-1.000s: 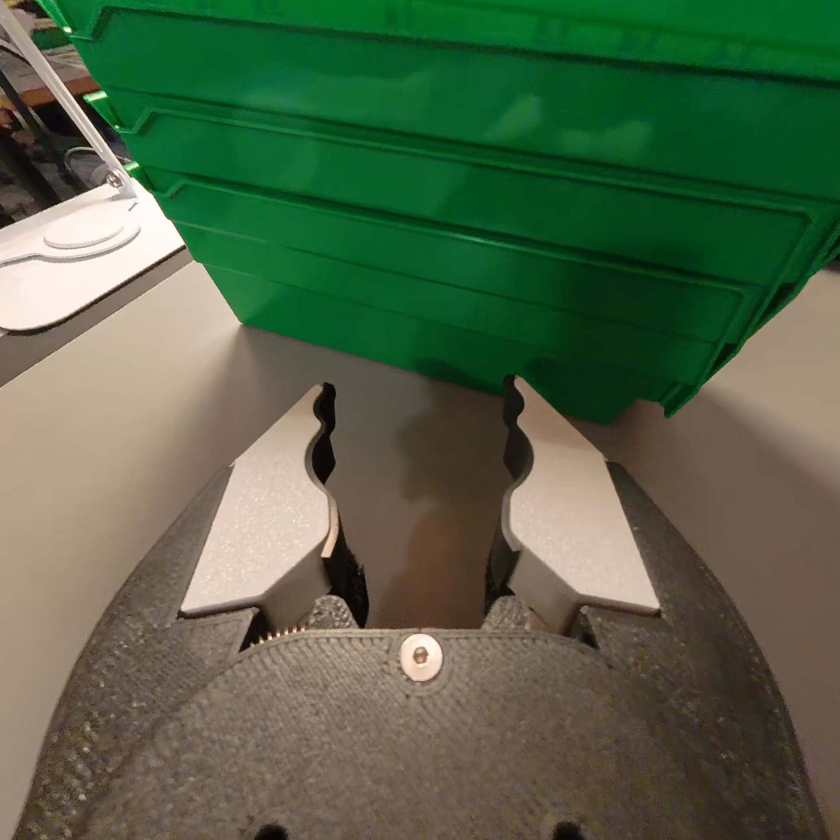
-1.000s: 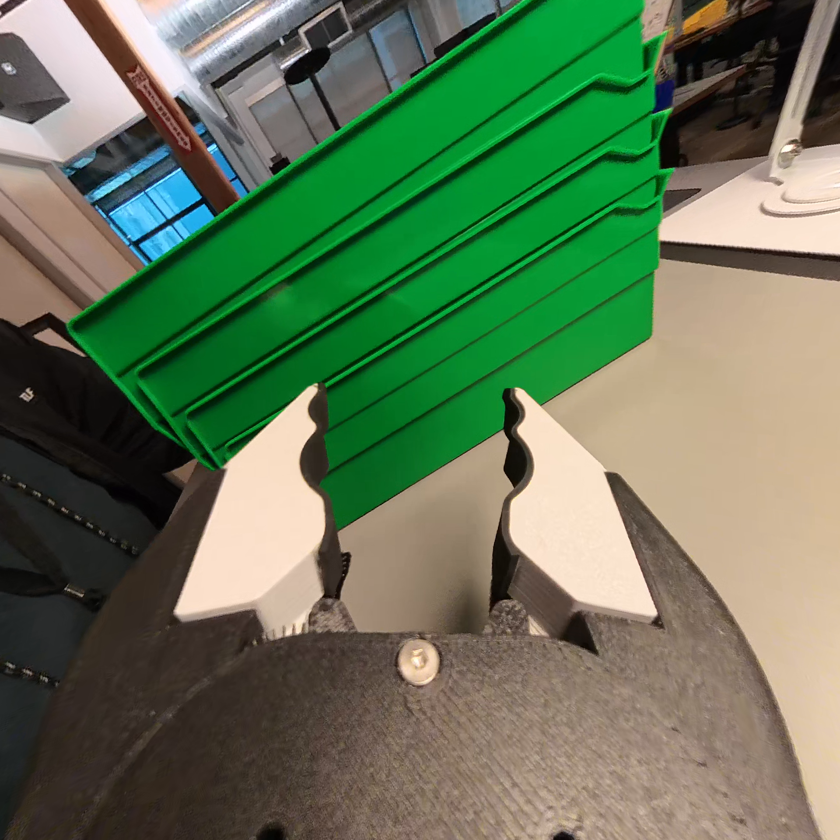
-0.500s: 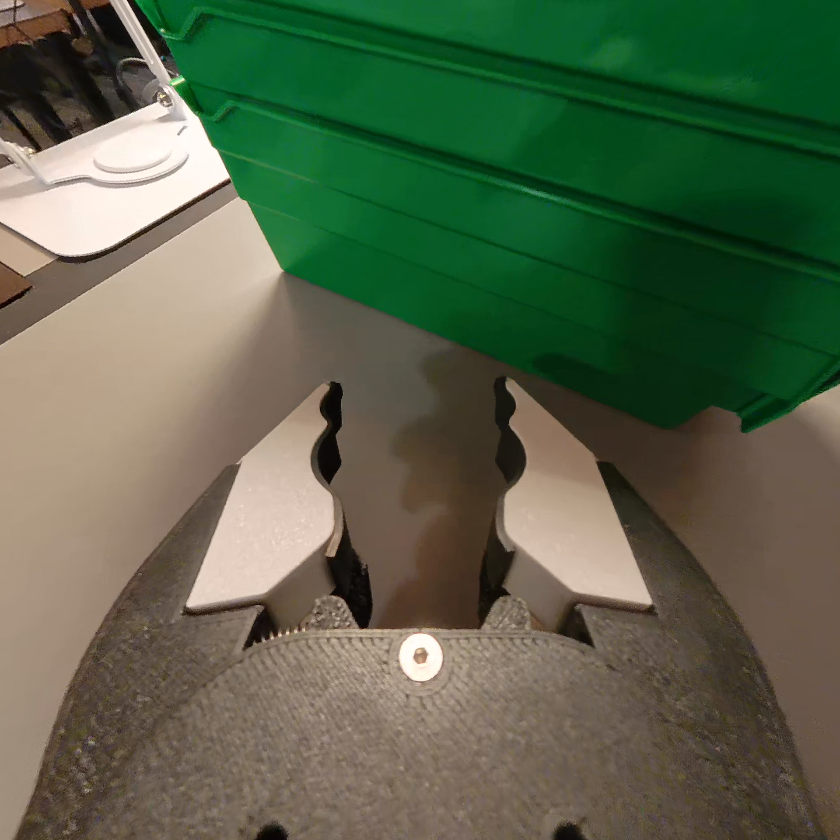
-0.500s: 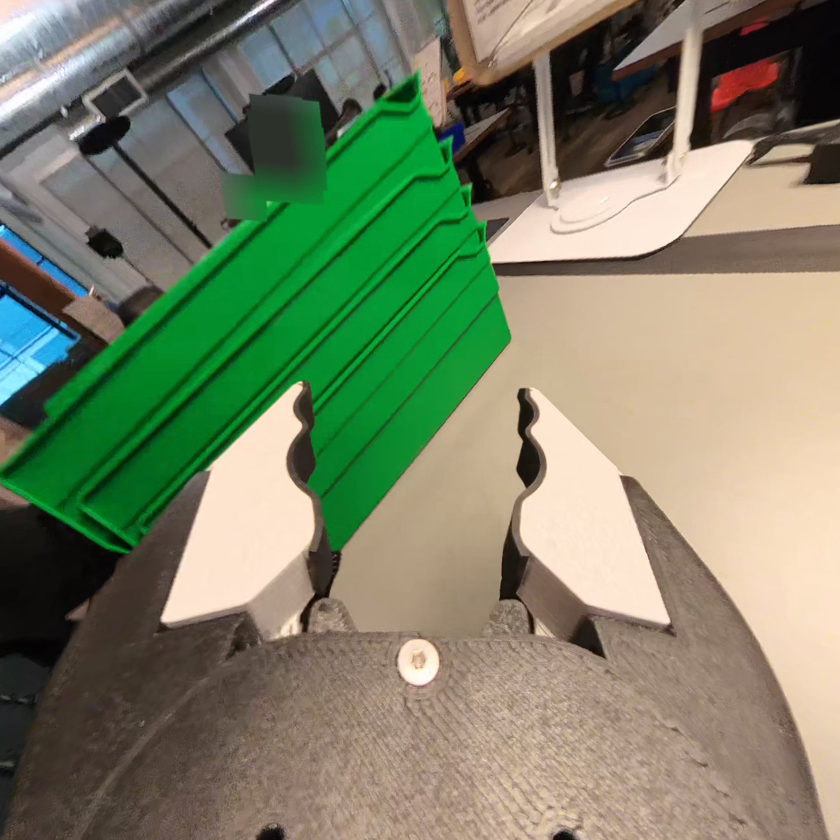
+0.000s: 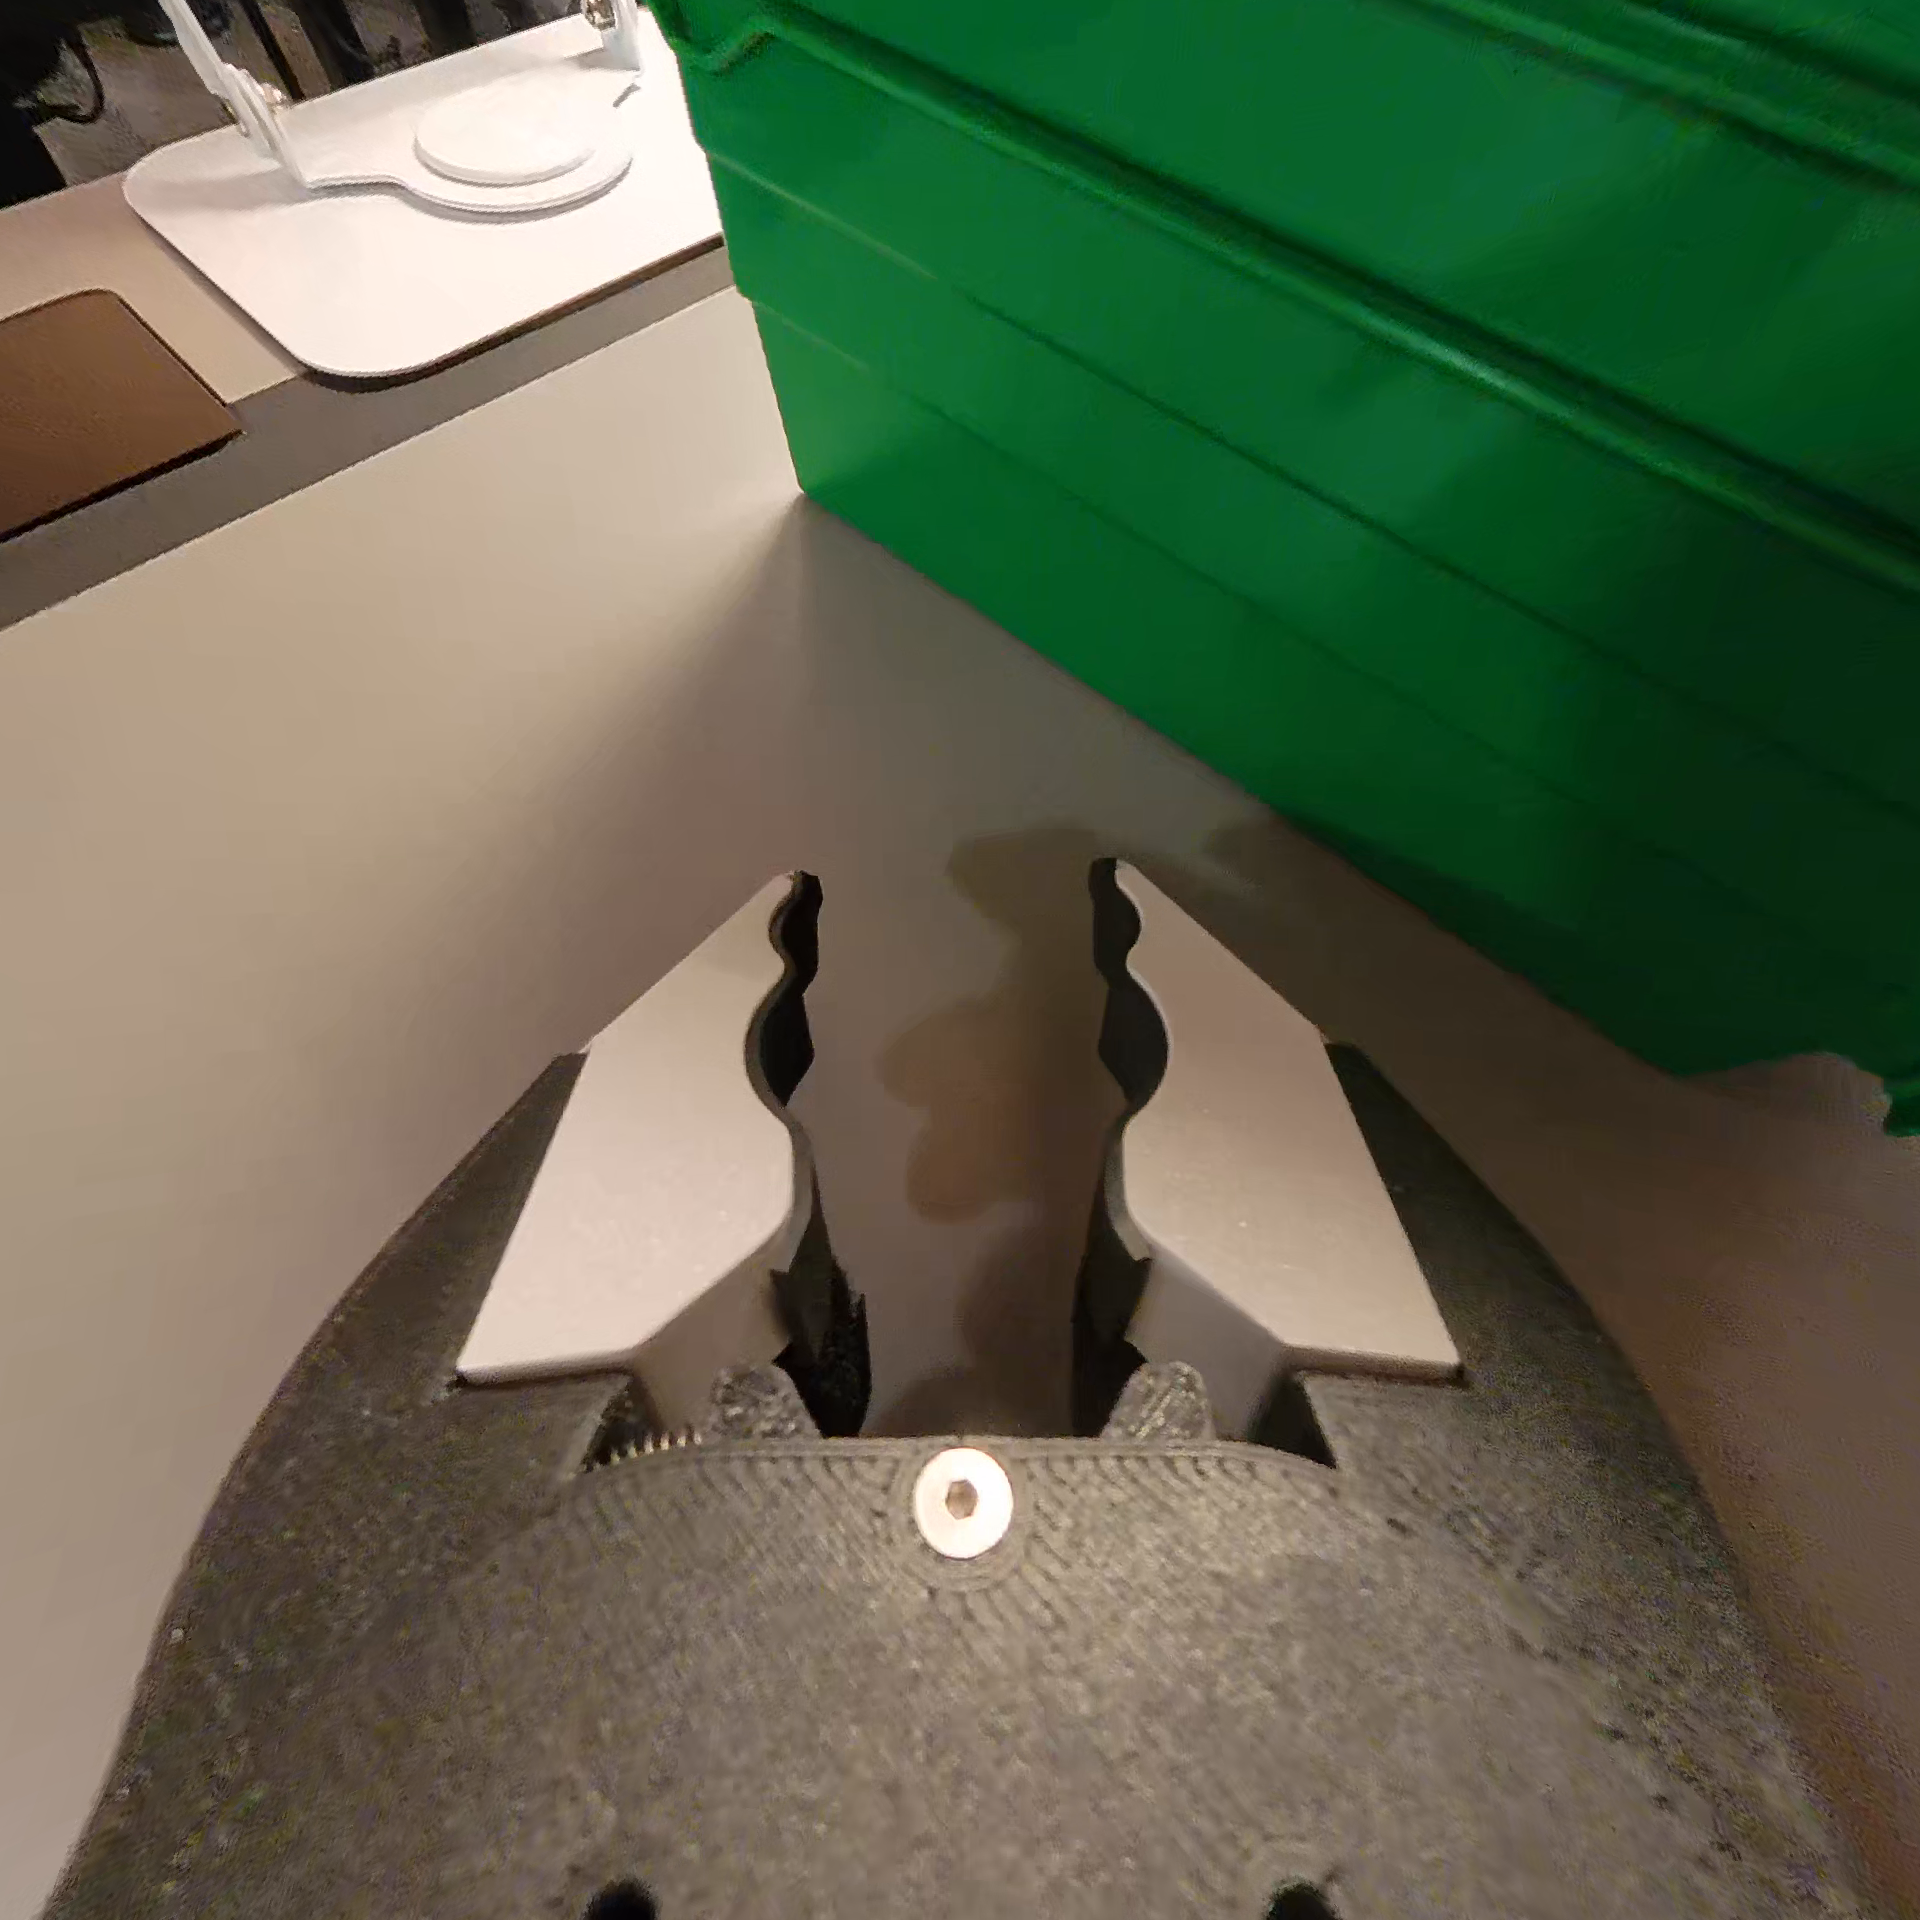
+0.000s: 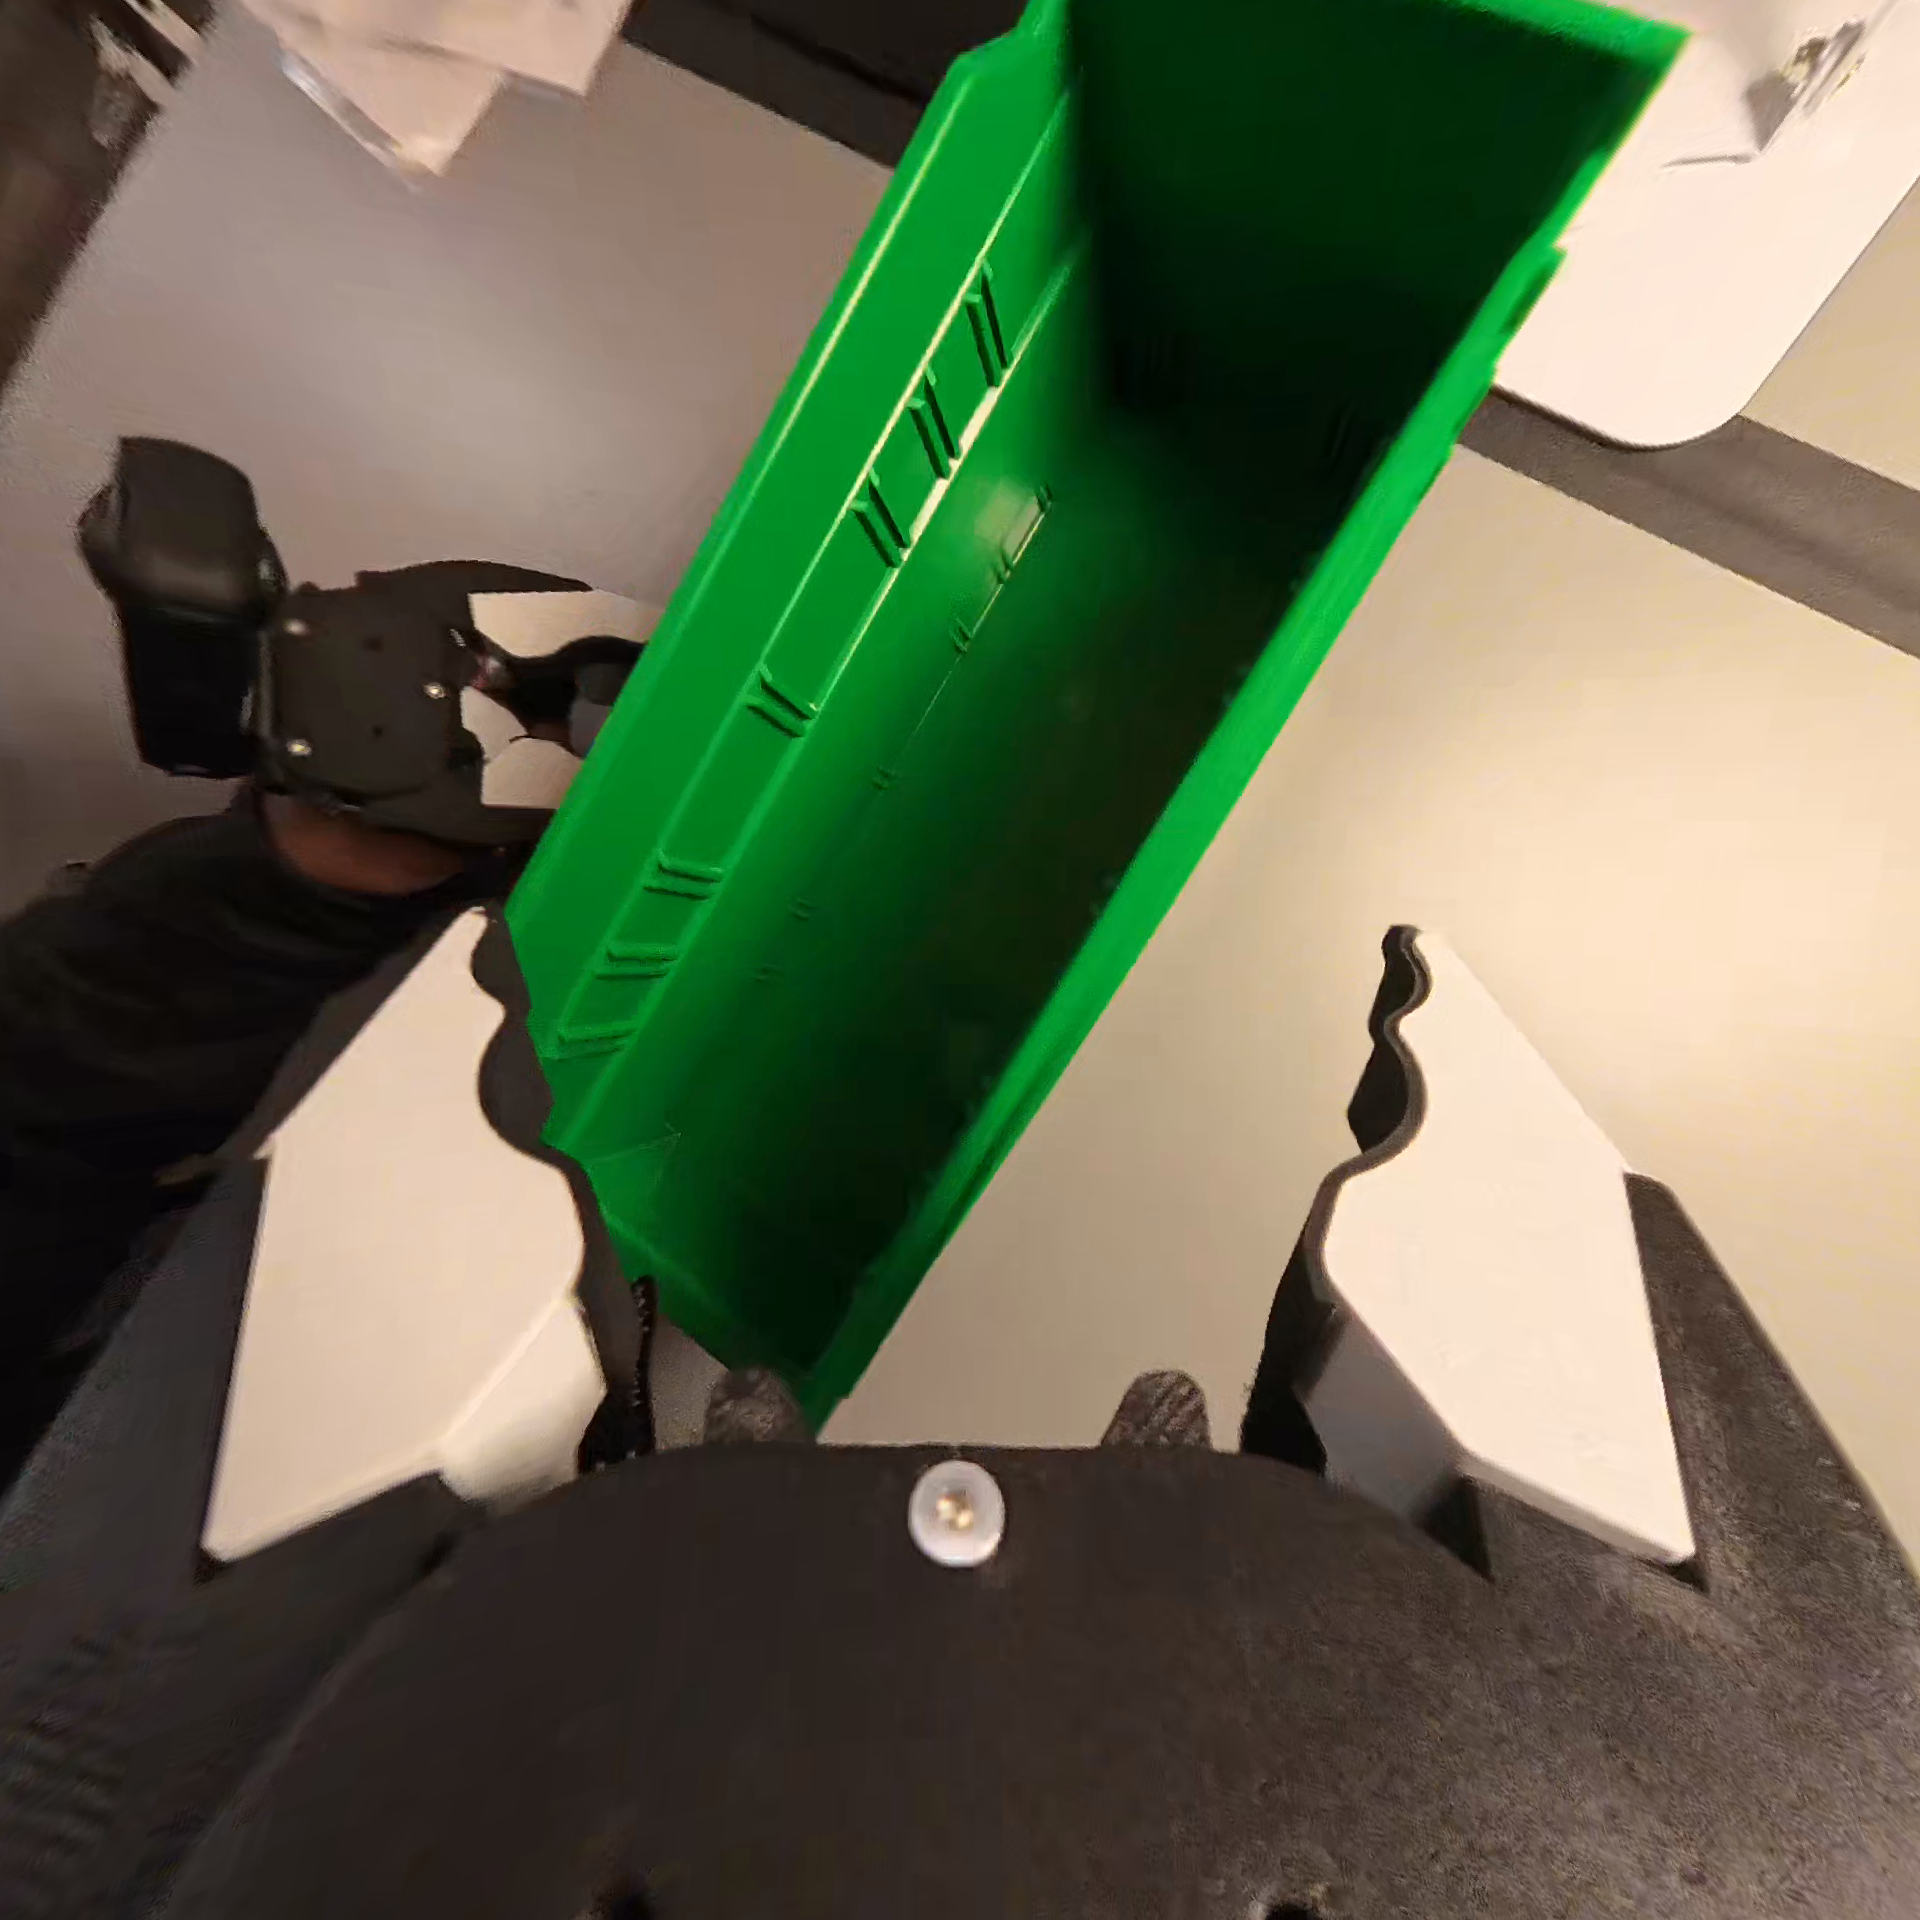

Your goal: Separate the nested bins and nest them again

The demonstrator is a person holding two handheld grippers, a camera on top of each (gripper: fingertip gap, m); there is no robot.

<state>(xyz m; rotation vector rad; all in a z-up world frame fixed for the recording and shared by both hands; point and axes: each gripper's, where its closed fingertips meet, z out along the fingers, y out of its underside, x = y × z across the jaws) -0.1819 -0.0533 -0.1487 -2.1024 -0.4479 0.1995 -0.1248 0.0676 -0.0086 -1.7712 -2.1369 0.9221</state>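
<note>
A stack of nested green bins stands on the beige table, filling the upper right of the left wrist view. My left gripper is open and empty, low over the table just short of the stack's side. In the right wrist view I look down into the top bin. My right gripper is wide open above the bin's near end. Its left finger is close to the bin's left corner and its right finger is well clear. The left gripper also shows there, beside the bin's long wall.
A white lamp base and a brown pad lie beyond a dark strip at the back left. Another white base lies past the bin's far end. A person's dark sleeve is behind the left gripper.
My right gripper has swung up over the stack and now looks down into the top bin, its jaws opened much wider. My left gripper has narrowed a little and shifted left along the stack's side.
</note>
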